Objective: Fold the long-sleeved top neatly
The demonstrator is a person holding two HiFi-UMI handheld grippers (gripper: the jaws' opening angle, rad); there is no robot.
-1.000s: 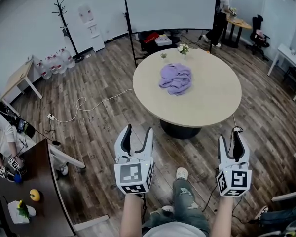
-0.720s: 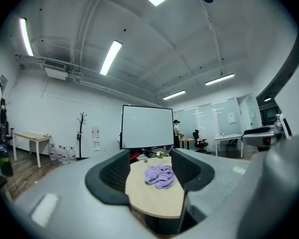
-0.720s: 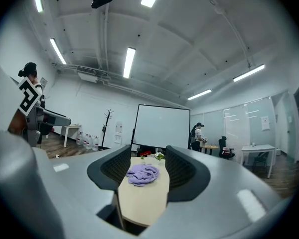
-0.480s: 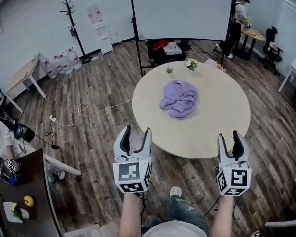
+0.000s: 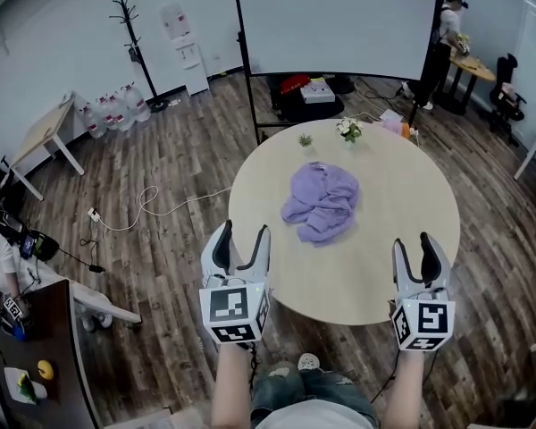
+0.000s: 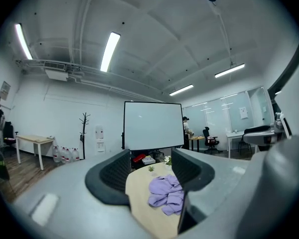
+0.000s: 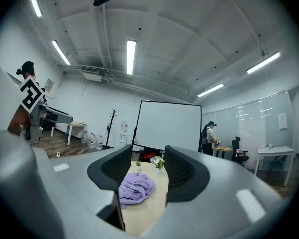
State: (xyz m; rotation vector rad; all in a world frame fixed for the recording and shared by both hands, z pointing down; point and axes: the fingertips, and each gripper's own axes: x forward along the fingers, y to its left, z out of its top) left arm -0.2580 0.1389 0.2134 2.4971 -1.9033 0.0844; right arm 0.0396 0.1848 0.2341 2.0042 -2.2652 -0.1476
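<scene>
Approach step, we judge: left gripper (image 5: pixel 243 236) and right gripper (image 5: pixel 414 244) gape (both empty); next, reach far for the crumpled top (image 5: pixel 320 202).

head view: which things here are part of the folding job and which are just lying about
For the job:
- purple long-sleeved top, crumpled on the round table
- left gripper and right gripper, both open and empty

Just about:
- flowers and small plant at the table's far edge
- screen
- coat stand
- water bottles
- floor cable
</scene>
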